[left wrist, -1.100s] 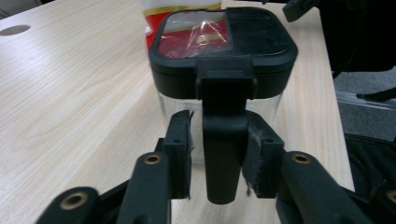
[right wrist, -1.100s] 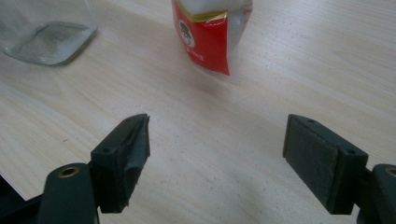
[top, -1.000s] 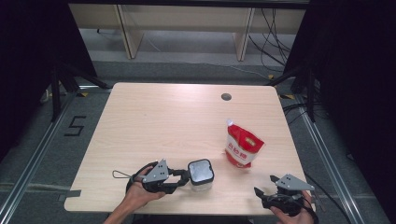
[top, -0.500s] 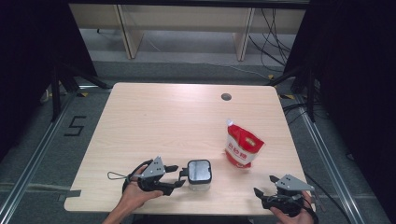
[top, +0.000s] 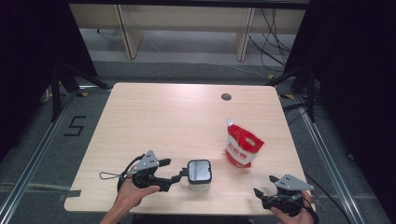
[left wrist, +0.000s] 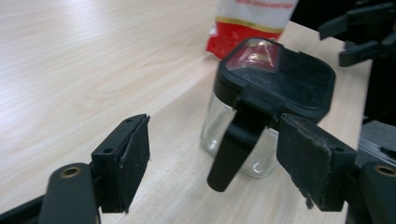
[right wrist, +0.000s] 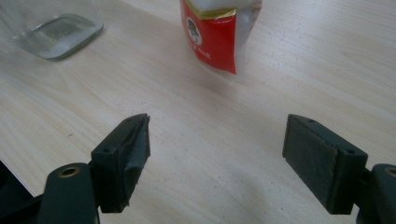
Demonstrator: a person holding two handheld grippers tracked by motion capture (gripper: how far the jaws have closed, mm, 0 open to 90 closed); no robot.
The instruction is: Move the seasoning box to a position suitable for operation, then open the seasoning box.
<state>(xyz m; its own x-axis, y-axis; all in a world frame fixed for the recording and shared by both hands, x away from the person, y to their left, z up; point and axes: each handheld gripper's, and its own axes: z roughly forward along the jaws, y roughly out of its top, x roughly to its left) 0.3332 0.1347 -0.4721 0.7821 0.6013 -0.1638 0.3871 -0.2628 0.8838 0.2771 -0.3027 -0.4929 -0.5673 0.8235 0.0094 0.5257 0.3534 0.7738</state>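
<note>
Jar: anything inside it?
The jar has clear glass walls below a black lid, and in the left gripper view nothing shows through them. The lid covers the top, and its hanging latch hides part of the front.

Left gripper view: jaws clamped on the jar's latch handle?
No. The black latch handle hangs between the left gripper's open jaws, with a gap on each side.

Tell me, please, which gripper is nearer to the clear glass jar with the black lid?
Left. The left gripper is right beside the jar; the right gripper sits farther off.
</note>
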